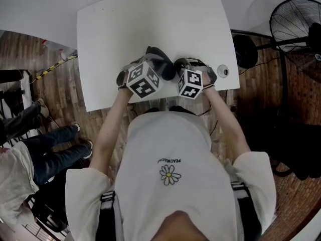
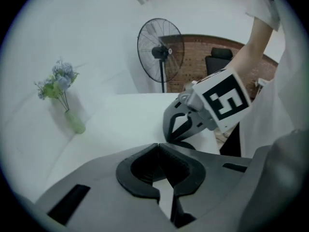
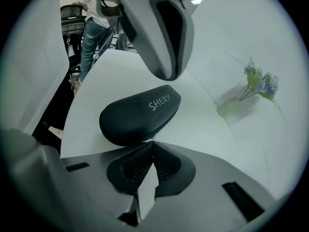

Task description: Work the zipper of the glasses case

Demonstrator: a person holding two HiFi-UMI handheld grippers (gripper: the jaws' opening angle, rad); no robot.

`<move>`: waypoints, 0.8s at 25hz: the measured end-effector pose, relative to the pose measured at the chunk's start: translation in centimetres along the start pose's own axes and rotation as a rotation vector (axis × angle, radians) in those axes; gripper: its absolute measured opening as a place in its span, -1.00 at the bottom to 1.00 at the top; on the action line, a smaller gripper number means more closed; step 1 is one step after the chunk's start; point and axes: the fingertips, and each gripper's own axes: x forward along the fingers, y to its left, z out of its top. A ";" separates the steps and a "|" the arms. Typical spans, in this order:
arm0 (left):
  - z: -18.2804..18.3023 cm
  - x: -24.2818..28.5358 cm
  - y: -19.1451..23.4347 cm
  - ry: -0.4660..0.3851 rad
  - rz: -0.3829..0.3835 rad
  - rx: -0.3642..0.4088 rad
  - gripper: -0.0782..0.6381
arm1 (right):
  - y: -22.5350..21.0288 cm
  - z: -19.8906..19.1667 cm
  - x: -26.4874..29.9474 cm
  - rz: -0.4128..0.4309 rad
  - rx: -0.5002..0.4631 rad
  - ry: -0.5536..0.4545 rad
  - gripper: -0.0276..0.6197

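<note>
the right gripper (image 3: 152,146) pinches the tiny zipper pull (image 3: 152,139) of the black oval glasses case (image 3: 137,115), the left gripper (image 2: 158,146) is shut on nothing; next, i think, a slow pull along the edge.

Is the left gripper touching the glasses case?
Apart. The right gripper view shows the left gripper hanging above the glasses case, with white table visible between them.

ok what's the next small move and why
Probably press the shut, empty left tongs down on the black oval glasses case to steady it: the right tongs appear shut on the small metal zipper pull at its near edge.
</note>
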 end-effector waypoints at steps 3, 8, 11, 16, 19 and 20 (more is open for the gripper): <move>-1.2 2.1 1.5 0.091 0.068 0.004 -0.73 | 0.1 0.1 0.0 -0.001 0.004 0.003 -0.89; -2.1 3.4 1.6 0.112 0.093 -0.079 -0.74 | 0.2 -0.1 -0.2 -0.006 0.014 0.010 -0.89; -2.0 3.4 1.6 0.121 0.105 -0.081 -0.74 | 0.4 -0.2 -0.4 0.015 0.009 0.017 -0.89; -2.0 3.4 1.5 0.108 0.128 -0.096 -0.74 | 1.6 -0.5 -1.4 0.105 -0.035 0.027 -0.89; -2.1 3.5 1.5 0.103 0.127 -0.124 -0.74 | 3.1 -0.9 -2.2 0.172 -0.059 0.029 -0.89; -2.1 3.5 1.5 0.103 0.132 -0.121 -0.74 | 3.7 -1.0 -2.5 0.194 -0.059 0.029 -0.89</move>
